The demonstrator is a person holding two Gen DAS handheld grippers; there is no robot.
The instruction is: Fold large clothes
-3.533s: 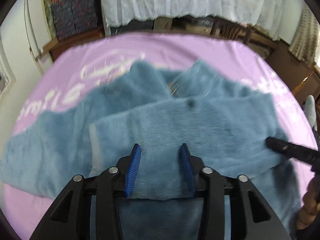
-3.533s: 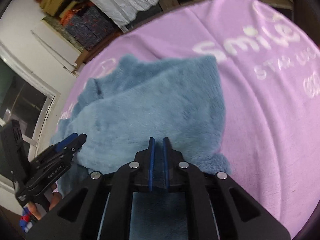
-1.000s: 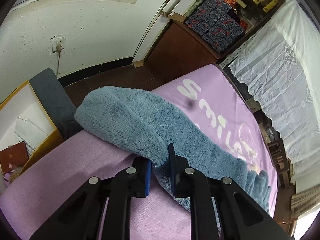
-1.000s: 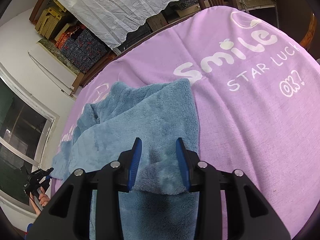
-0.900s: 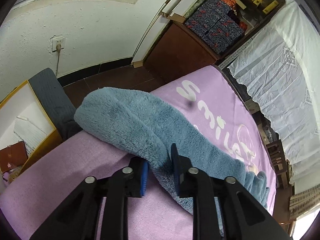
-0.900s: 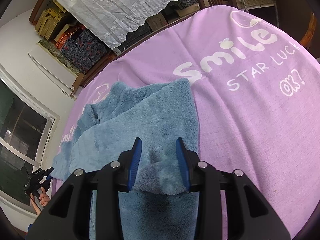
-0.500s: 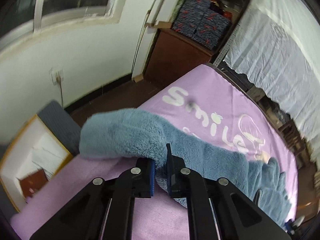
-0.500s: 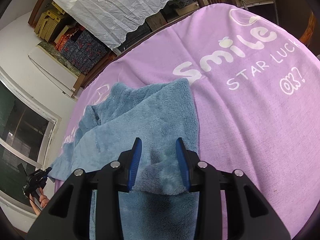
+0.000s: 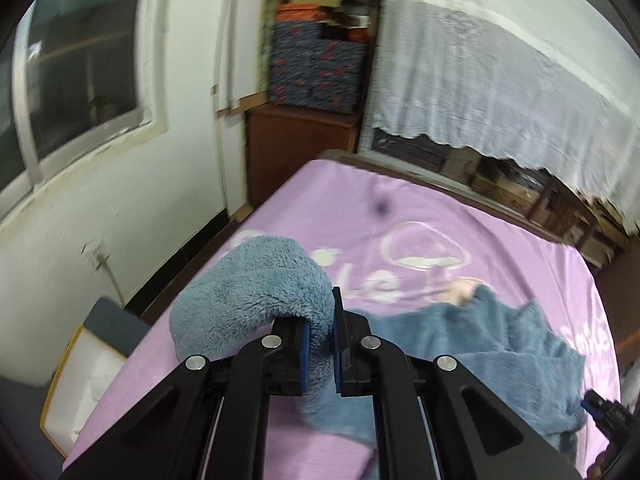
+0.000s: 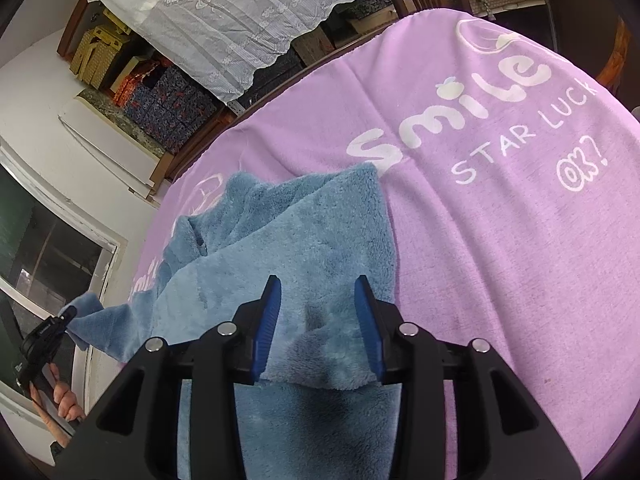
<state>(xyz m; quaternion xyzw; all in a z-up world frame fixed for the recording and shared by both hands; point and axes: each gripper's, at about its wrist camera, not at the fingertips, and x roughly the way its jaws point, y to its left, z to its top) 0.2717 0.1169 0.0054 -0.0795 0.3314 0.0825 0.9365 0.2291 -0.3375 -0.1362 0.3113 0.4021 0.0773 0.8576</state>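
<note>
Fluffy blue fleece garment [image 10: 304, 240] on purple printed blanket [image 10: 500, 240], near window-side edge. Left gripper [image 9: 320, 340] clamped on sleeve [image 9: 248, 296]; thick pile may slip out. Right gripper [image 10: 318, 320] jaws opening, pads clear of fold [image 10: 320, 360] between them; unpinned fold may drag.

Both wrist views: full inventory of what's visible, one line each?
Fluffy blue fleece garment: one, blue, partly folded on the bed.
Purple printed blanket: one, purple with white lettering, covers the bed.
White lace cloth: one, white, hangs beyond the bed.
Patterned dark storage boxes: stack, dark blue with red, on a brown cabinet.
Window: one, white frame, left wall.
Left hand-held gripper: one, black with blue pads, shut on the garment's sleeve.
Right hand-held gripper: one, jaws opening, garment edge between them.
</note>
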